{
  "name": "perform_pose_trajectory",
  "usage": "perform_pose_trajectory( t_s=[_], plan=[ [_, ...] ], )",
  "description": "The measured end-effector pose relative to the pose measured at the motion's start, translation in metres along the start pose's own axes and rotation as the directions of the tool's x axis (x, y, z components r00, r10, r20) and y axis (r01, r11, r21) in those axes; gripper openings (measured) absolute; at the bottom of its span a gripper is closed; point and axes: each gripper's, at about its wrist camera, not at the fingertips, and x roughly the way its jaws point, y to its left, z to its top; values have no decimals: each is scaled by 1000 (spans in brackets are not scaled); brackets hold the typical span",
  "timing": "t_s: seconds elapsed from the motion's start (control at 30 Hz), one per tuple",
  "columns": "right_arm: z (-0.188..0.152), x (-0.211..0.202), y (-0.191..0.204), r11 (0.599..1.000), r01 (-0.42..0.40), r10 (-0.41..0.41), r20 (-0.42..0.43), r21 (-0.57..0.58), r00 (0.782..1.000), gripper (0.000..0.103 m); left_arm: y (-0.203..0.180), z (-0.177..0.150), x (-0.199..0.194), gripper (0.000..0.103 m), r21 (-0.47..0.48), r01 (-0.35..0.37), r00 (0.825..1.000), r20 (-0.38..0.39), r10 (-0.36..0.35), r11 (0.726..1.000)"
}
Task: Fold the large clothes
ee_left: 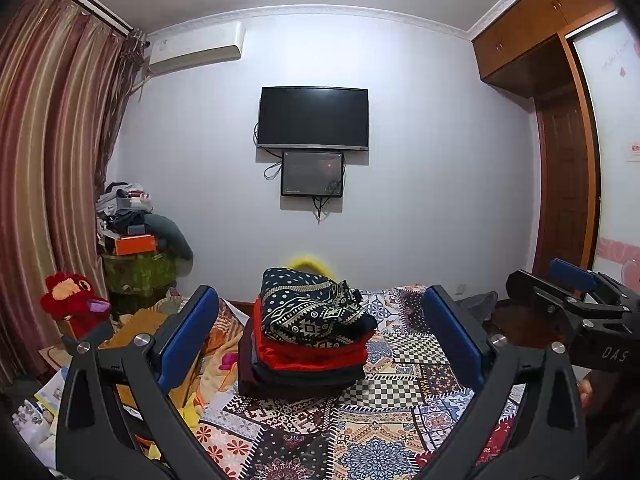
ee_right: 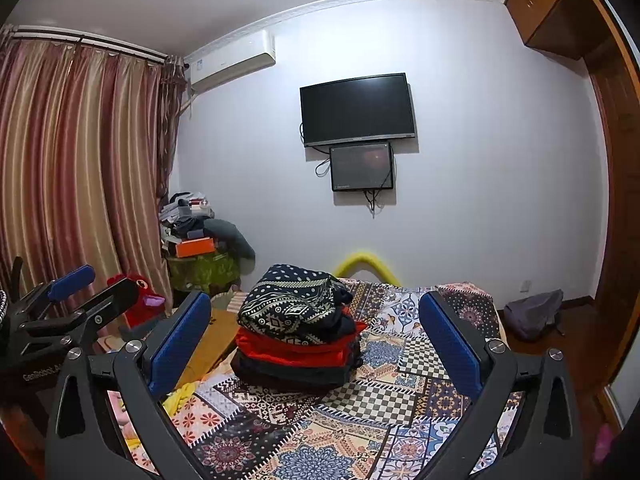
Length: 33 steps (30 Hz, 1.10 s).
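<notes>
while both grippers hover empty, the left gripper [ee_left: 320, 328] and right gripper [ee_right: 316, 328] have fingers spread apart — folded clothes stack [ee_left: 308, 332] mid-frame on the bed [ee_left: 400, 420].

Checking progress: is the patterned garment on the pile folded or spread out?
Folded: the patterned garment sits as a compact bundle atop the pile, though slightly rumpled.

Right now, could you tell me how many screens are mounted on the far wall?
2: a large black television high on the wall, and a smaller monitor directly beneath it, cables dangling below. None seems hidden.
</notes>
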Motion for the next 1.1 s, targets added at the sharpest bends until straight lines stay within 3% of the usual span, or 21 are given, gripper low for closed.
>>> perform_pose_trajectory(
  t_s=[1.1],
  plan=[
    [0,1,2,1000,11,-11,-13,-4,1000,103,8,-5,10,103,-36,29,999,-33,-30,999]
  ],
)
